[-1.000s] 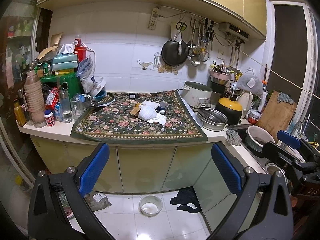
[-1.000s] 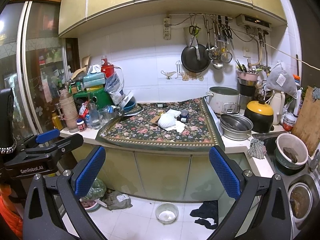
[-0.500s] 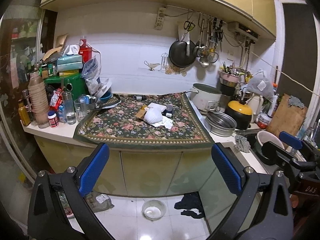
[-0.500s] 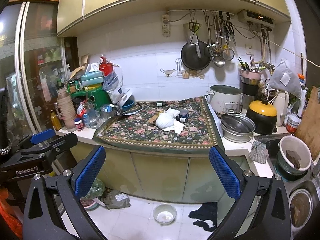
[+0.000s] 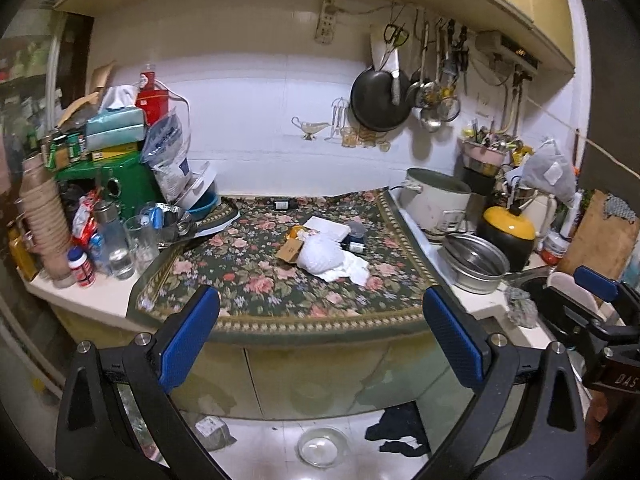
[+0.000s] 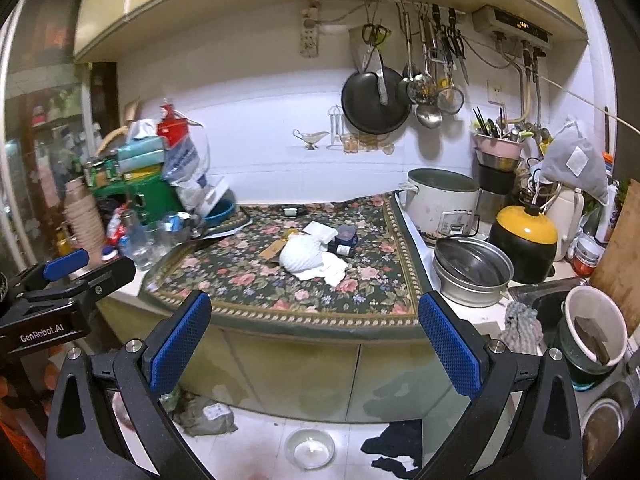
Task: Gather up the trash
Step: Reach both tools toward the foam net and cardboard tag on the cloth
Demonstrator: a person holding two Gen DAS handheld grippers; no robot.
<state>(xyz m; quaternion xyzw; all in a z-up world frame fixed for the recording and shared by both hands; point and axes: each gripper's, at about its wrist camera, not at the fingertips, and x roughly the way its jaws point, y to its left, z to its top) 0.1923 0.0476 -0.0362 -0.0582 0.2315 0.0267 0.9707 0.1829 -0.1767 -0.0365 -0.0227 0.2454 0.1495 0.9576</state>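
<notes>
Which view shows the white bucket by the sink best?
The right wrist view: the white bucket shows whole at the right, its rim and dark contents visible. In the left wrist view only a sliver of the bucket shows, mostly hidden behind the right claw.

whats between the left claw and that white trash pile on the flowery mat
Left wrist view: only bare floral mat lies between the open left claw and the white trash pile.
</notes>
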